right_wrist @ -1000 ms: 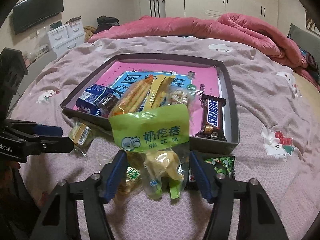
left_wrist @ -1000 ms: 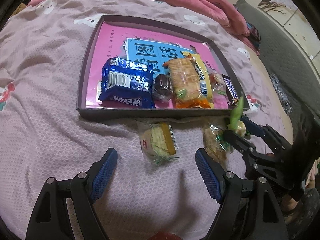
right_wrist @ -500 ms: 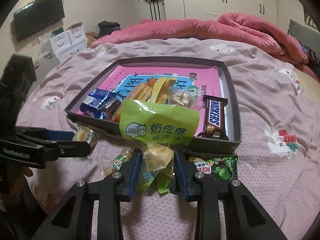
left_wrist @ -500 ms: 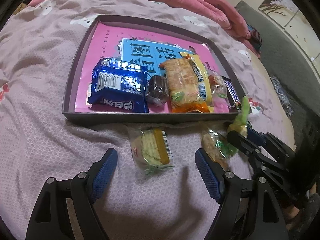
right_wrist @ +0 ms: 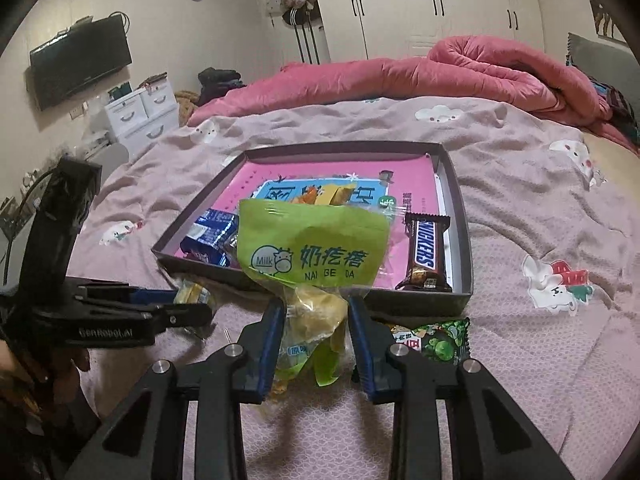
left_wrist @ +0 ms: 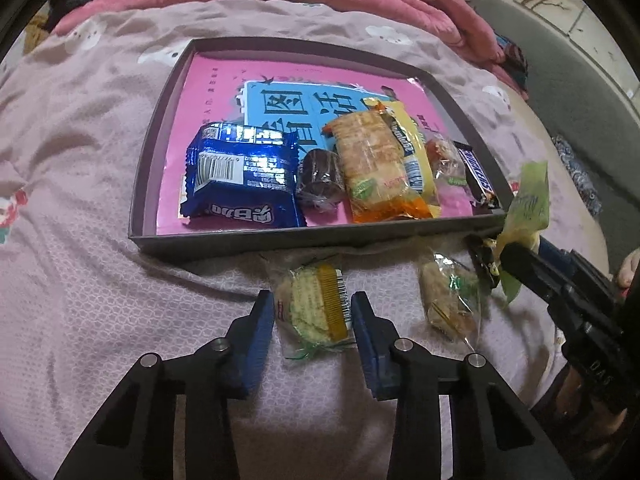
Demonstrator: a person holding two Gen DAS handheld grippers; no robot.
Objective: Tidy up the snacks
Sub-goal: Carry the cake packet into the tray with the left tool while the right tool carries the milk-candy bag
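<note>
The left gripper has just been closing its jaws, and the blue pads now sit against both sides of a small clear-wrapped cake lying on the bed's pink cover; whether they truly press it is hard to judge from this angle, but they look clamped on the wrapper. Just ahead of these jaws stands the dark tray, holding a blue biscuit pack, a chocolate cake, an orange cracker pack and a Snickers bar. To the right of the jaws lies another clear-wrapped pastry. The right gripper has its jaws clamped on a green-topped bag of milk snacks, whose top stands up ahead of the pads. Just right of those jaws a green pea packet lies on the cover, close to the tray's near wall.
</note>
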